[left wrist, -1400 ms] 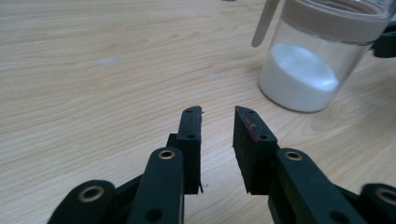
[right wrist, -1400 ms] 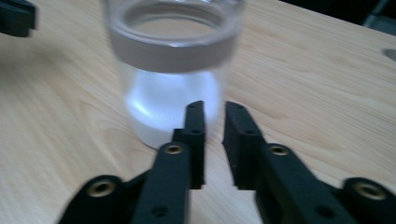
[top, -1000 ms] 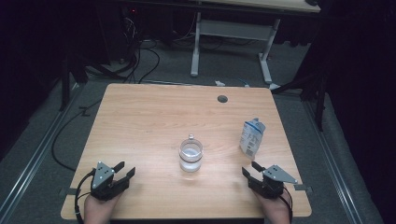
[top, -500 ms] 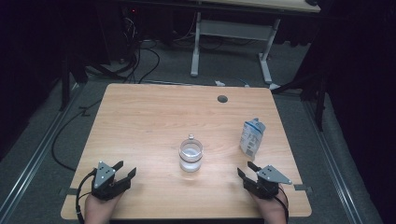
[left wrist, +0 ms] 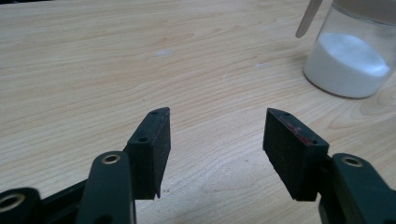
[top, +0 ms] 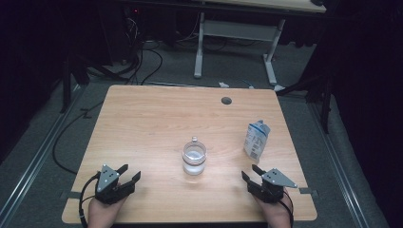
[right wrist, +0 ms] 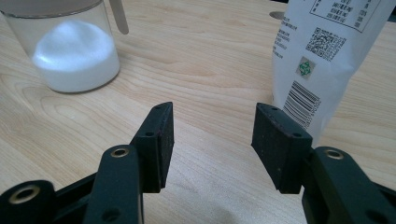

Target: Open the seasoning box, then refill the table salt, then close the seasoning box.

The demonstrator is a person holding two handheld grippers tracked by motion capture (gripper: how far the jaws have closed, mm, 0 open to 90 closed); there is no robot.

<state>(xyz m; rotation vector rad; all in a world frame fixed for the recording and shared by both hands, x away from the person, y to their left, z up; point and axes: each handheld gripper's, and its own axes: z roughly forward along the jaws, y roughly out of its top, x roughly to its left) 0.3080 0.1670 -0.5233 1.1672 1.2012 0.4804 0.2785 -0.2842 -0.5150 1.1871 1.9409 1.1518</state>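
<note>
A clear jar (top: 194, 159) with white powder at its bottom stands near the middle of the wooden table (top: 157, 123). In the left gripper view the jar (left wrist: 348, 60) is at the upper right, with a pale stick (left wrist: 308, 18) leaning in it. A white and blue carton (top: 256, 139) stands upright to the jar's right. My left gripper (top: 130, 172) rests at the front left; its jaws (left wrist: 217, 114) have just been opening and hold nothing. My right gripper (top: 250, 171) sits open at the front right. Its jaws (right wrist: 212, 107) point between the jar (right wrist: 74, 51) and the carton (right wrist: 322, 60).
A round cable hole (top: 226, 100) is near the table's far edge. Beyond the table a second desk's white legs (top: 199, 47) stand on grey carpet, with cables (top: 142, 61) on the floor at the far left.
My right gripper has edged a little to the left along the front of the table. The left hand, the jar and the carton have kept their places.
</note>
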